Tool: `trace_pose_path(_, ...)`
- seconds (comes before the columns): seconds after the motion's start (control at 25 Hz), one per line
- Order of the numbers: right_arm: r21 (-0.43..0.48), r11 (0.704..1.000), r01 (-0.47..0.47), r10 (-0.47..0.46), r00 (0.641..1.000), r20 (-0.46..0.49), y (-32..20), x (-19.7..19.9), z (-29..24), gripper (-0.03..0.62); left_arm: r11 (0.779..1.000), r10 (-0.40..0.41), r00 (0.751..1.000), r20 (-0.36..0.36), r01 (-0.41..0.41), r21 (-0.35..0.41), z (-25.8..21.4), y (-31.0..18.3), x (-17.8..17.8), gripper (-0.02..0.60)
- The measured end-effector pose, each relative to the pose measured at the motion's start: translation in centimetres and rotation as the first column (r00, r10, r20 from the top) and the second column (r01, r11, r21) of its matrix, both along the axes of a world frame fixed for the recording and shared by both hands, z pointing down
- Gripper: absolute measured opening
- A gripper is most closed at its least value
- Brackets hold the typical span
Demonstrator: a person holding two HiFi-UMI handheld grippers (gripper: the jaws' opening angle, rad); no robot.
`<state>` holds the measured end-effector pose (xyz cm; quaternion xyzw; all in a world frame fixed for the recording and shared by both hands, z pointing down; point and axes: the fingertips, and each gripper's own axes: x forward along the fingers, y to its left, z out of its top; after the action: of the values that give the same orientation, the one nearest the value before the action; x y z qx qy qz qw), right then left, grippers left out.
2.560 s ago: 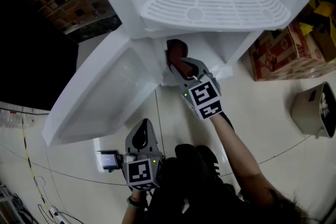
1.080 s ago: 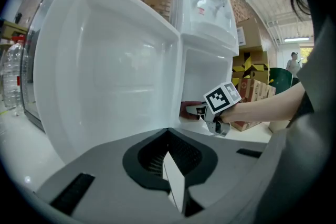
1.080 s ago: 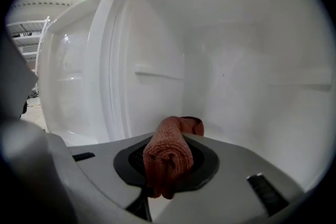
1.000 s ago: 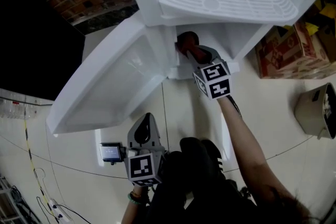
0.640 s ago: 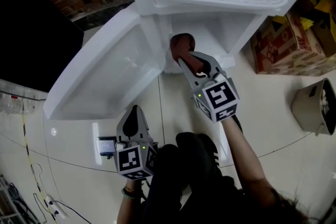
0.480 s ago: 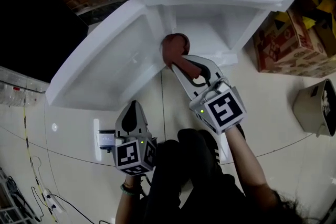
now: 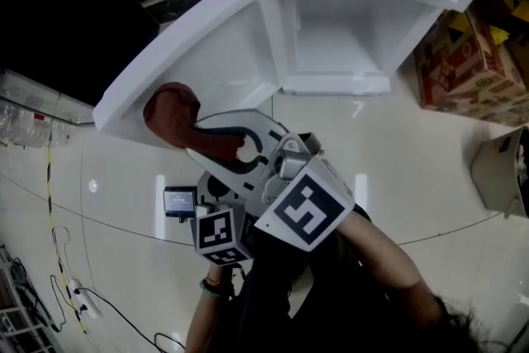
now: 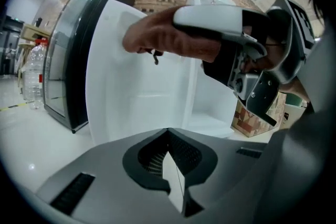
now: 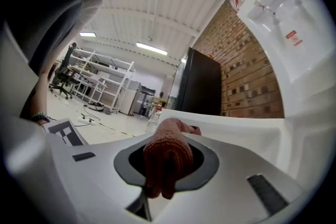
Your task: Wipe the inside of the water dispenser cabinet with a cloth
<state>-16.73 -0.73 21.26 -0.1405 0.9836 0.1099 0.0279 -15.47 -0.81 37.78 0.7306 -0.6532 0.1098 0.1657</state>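
The white water dispenser stands with its lower cabinet [image 7: 339, 45] open and its door [image 7: 207, 54] swung out to the left. My right gripper [image 7: 194, 136] is raised close to the head camera, outside the cabinet and in front of the door's lower edge. It is shut on a red-brown cloth [image 7: 169, 113], which bulges between the jaws in the right gripper view [image 9: 168, 157]. My left gripper [image 8: 173, 176] is shut and holds nothing. It sits low, and the head view shows only its marker cube [image 7: 219, 234]. Seen from it, the cloth [image 8: 157, 36] hangs above, before the door [image 8: 136, 86].
Cardboard boxes [image 7: 463, 70] stand right of the dispenser, and a grey bin [image 7: 504, 169] sits on the floor further right. A small device [image 7: 178, 201] lies on the tiles near my left hand. Cables [image 7: 58, 277] run along the left. A dark glass-fronted unit [image 8: 73, 60] stands left of the door.
My right gripper has pulled the cloth out of the cabinet and swung it left and up toward the head camera. The left gripper has stayed low.
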Motion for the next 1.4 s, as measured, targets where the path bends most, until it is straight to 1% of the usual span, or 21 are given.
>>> trace_pose_path(0.08,0.017,0.999,0.046,-0.046,0.999,-0.005,0.8,-1.6,0.0,0.077,1.000,-0.008,1.000,-0.003,0.008,-0.002,0.1,0.1,-0.4,0.005)
trace_pose_path(0.16,0.022,0.997,0.069,-0.069,0.998,-0.010,0.9,-2.7,0.6,0.077,1.000,-0.019,1.000,-0.005,0.018,-0.005,0.0,0.0,-0.8,0.003)
trace_pose_path(0.24,0.022,0.998,0.064,-0.064,0.998,-0.017,0.2,-3.2,1.0,0.077,1.000,-0.028,1.000,-0.003,0.028,-0.005,0.0,-0.1,-1.3,0.003)
trace_pose_path(0.32,0.033,0.999,0.040,-0.039,0.999,-0.027,-1.2,-3.2,1.0,0.077,0.999,-0.035,0.999,-0.001,0.035,-0.004,0.0,-0.2,-1.7,0.003)
trace_pose_path(0.44,0.048,0.998,-0.030,0.031,0.999,-0.027,-3.9,-2.0,1.1,0.077,0.999,-0.043,0.999,0.006,0.043,-0.006,0.2,0.0,-2.3,0.005)
trace_pose_path(0.52,0.027,0.994,-0.107,0.107,0.994,-0.011,-6.1,-0.2,1.4,0.077,0.999,-0.044,0.999,0.010,0.044,-0.005,0.3,0.0,-2.6,0.003)
trace_pose_path(0.56,0.000,0.988,-0.152,0.152,0.988,-0.003,-7.3,0.9,1.6,0.077,0.999,-0.045,0.999,0.010,0.045,-0.004,0.2,0.0,-2.7,0.003)
trace_pose_path(0.64,-0.058,0.969,-0.242,0.242,0.970,0.000,-9.4,3.4,2.1,0.077,0.999,-0.047,0.999,0.007,0.047,-0.002,0.1,0.2,-2.7,0.003)
trace_pose_path(0.72,-0.088,0.944,-0.318,0.319,0.948,-0.006,-11.3,6.0,2.4,0.075,0.999,-0.048,0.999,0.006,0.048,0.000,0.0,0.3,-2.7,0.003)
trace_pose_path(0.84,-0.088,0.916,-0.392,0.392,0.920,-0.014,-13.0,8.7,2.5,0.075,0.999,-0.054,0.999,0.000,0.054,0.002,-0.4,0.2,-2.8,0.003)
trace_pose_path(0.92,-0.072,0.911,-0.406,0.406,0.914,-0.019,-13.2,9.3,2.5,0.075,0.998,-0.061,0.998,-0.004,0.061,0.003,-0.5,0.3,-3.1,0.005)
trace_pose_path(1.0,-0.056,0.919,-0.391,0.391,0.920,-0.011,-12.4,8.9,2.2,0.075,0.997,-0.071,0.998,-0.003,0.071,0.004,-0.5,0.4,-3.5,0.003)
trace_pose_path(1.08,-0.036,0.938,-0.344,0.345,0.939,0.014,-10.7,7.8,1.4,0.075,0.997,-0.081,0.997,0.000,0.081,0.011,-0.5,0.5,-4.0,0.005)
trace_pose_path(1.16,-0.016,0.963,-0.271,0.271,0.962,0.042,-8.3,5.8,0.4,0.077,0.995,-0.100,0.995,-0.002,0.100,0.016,-0.8,0.5,-4.7,0.003)
trace_pose_path(1.28,-0.019,0.990,-0.143,0.144,0.988,0.063,-4.4,2.3,-0.2,0.075,0.991,-0.136,0.991,-0.011,0.136,0.020,-1.0,0.6,-5.7,0.003)
trace_pose_path(1.4,-0.026,0.999,-0.030,0.030,1.000,0.008,-1.3,-1.2,1.2,0.077,0.985,-0.174,0.985,-0.012,0.174,0.021,-0.6,0.9,-7.3,0.003)
